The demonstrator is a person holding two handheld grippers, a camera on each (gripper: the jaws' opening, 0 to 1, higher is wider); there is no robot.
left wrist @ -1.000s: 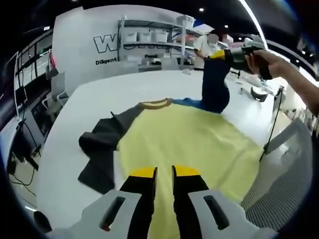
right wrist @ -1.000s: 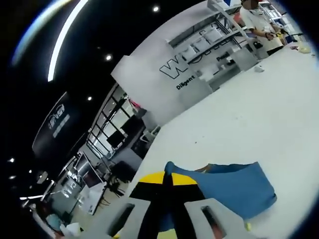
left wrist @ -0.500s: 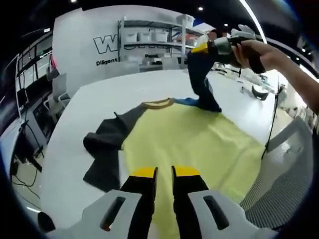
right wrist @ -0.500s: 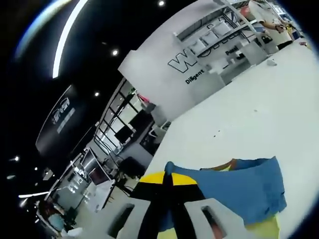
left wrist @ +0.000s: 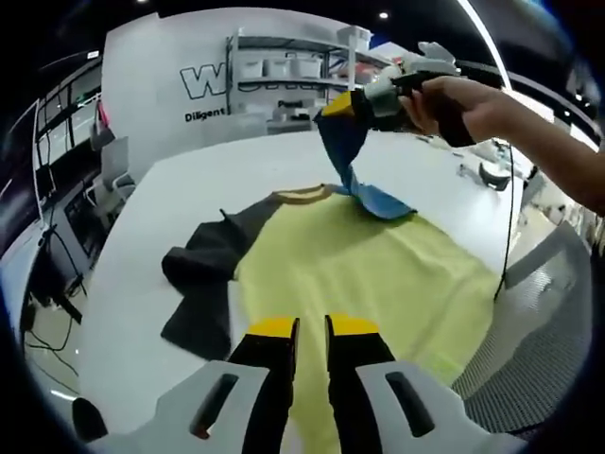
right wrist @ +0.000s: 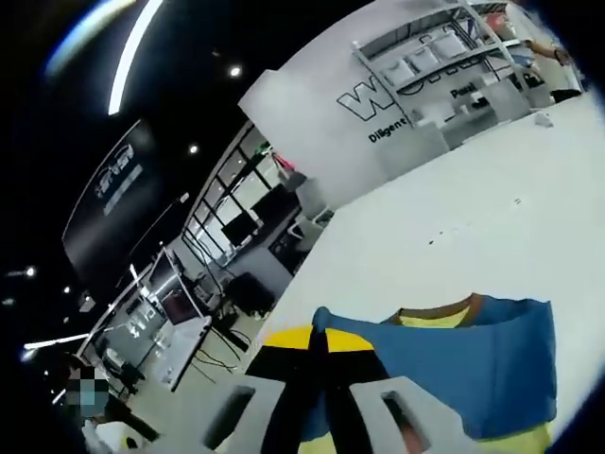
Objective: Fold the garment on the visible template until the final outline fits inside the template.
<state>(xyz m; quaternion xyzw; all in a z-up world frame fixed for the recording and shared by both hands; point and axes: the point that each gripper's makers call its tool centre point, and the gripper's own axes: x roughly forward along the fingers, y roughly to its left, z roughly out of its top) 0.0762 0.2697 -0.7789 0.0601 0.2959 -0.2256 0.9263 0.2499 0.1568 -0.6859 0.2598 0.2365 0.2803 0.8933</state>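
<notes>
Yellow cloth made up the body of the shirt (left wrist: 359,274), which lay spread flat on the white table (left wrist: 123,274) just ahead of the left gripper (left wrist: 312,331), whose jaws stood close together with a thin gap and nothing between them. At about ten o'clock from that gripper the dark sleeve (left wrist: 203,279) lay bunched and crumpled beside the body. Farther off, at twelve o'clock, the brown collar (left wrist: 301,195) marked the neck. Beyond it, toward one o'clock, the right gripper (left wrist: 348,104), held in a hand (left wrist: 463,104), pinched the blue sleeve (left wrist: 364,180) and had it lifted off the table, the cloth hanging down to the shoulder. In the right gripper view the jaws were pressed together on that blue cloth (right wrist: 454,364). No template outline could be made out under the shirt. By my judgement the folding had barely begun: one sleeve was raised for turning in, while the other sleeve and the body were not yet folded.
</notes>
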